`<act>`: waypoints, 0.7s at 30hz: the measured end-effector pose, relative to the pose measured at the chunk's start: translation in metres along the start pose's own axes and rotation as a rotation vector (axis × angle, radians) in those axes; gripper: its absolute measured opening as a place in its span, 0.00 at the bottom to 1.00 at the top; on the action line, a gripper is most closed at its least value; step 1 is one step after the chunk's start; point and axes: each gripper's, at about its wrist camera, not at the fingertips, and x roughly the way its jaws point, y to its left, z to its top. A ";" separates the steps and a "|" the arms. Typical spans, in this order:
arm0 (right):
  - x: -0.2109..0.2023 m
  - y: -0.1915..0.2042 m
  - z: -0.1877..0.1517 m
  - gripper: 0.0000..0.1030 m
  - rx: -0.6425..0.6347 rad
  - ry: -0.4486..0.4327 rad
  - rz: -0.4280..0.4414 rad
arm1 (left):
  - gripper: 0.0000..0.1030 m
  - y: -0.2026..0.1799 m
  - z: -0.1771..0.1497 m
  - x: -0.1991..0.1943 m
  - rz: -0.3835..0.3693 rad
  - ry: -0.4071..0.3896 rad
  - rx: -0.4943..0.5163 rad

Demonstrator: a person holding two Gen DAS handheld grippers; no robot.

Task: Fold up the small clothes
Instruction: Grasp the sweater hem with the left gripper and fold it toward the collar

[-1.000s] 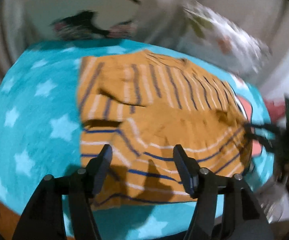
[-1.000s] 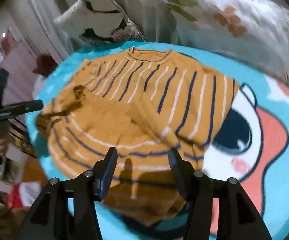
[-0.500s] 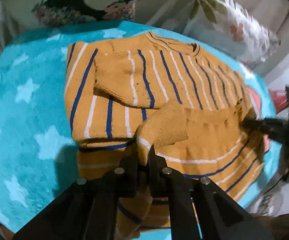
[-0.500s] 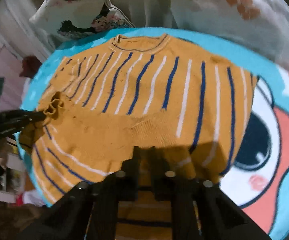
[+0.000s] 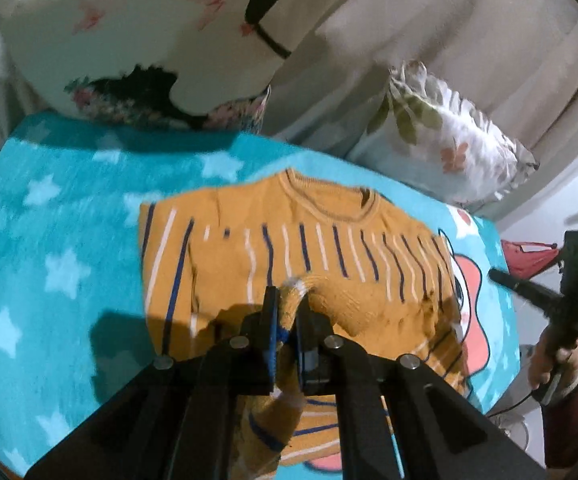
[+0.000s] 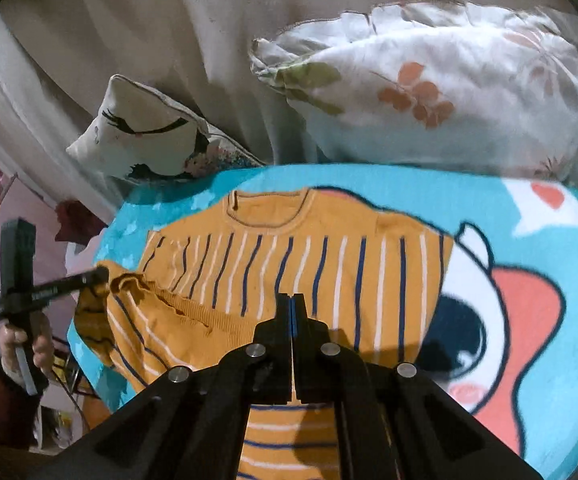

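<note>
An orange sweater [image 5: 329, 248] with blue and white stripes lies collar-away on a teal star blanket [image 5: 69, 260]. My left gripper [image 5: 289, 308] is shut on a bunch of the sweater's lower hem, which is lifted off the blanket. In the right wrist view the same sweater [image 6: 329, 264] fills the middle. My right gripper [image 6: 292, 304] is shut over the raised hem, and the pinched cloth is mostly hidden under its fingers. The left gripper [image 6: 99, 276] shows at the sweater's left corner, and the right gripper [image 5: 497, 276] at its right side.
A white printed cushion [image 5: 149, 40] and a floral pillow [image 5: 449, 148] lean on a pale curtain behind the blanket [image 6: 409, 188]. A person's hand [image 6: 25, 344] grips the left tool. The bed's edge drops off at the near side, with clutter beyond it.
Both grippers went from open above the hem to shut on it. They then rose and moved toward the collar, drawing the lower part of the sweater up over its body.
</note>
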 end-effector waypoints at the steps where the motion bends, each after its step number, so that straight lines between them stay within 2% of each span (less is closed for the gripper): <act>1: 0.009 -0.001 0.002 0.02 -0.005 0.028 0.010 | 0.06 -0.002 0.002 0.003 0.002 0.005 0.003; 2: 0.019 -0.002 0.001 0.08 -0.002 0.049 0.008 | 0.06 -0.001 0.004 0.007 0.001 0.013 0.004; 3: 0.028 -0.002 -0.002 0.27 0.000 0.070 0.004 | 0.06 0.000 0.004 0.012 0.004 0.024 0.003; 5: 0.051 -0.001 -0.014 0.49 -0.022 0.120 -0.024 | 0.07 0.001 0.002 0.018 0.013 0.038 0.000; 10: 0.087 0.004 -0.042 0.49 -0.050 0.184 -0.087 | 0.07 0.017 -0.004 0.022 -0.009 0.056 -0.040; 11: 0.093 0.005 -0.046 0.46 -0.062 0.191 -0.111 | 0.07 0.020 -0.005 0.023 -0.016 0.058 -0.052; 12: 0.096 0.005 -0.047 0.28 -0.063 0.197 -0.120 | 0.07 0.023 -0.006 0.023 -0.024 0.059 -0.063; 14: 0.094 0.003 -0.046 0.08 -0.033 0.198 -0.119 | 0.07 0.026 -0.008 0.023 -0.030 0.057 -0.074; 18: 0.069 0.008 -0.038 0.05 -0.008 0.139 -0.119 | 0.07 0.027 -0.003 0.013 -0.042 0.034 -0.081; 21: 0.041 0.012 -0.015 0.05 0.007 0.050 -0.133 | 0.07 0.025 0.015 0.011 -0.069 0.020 -0.070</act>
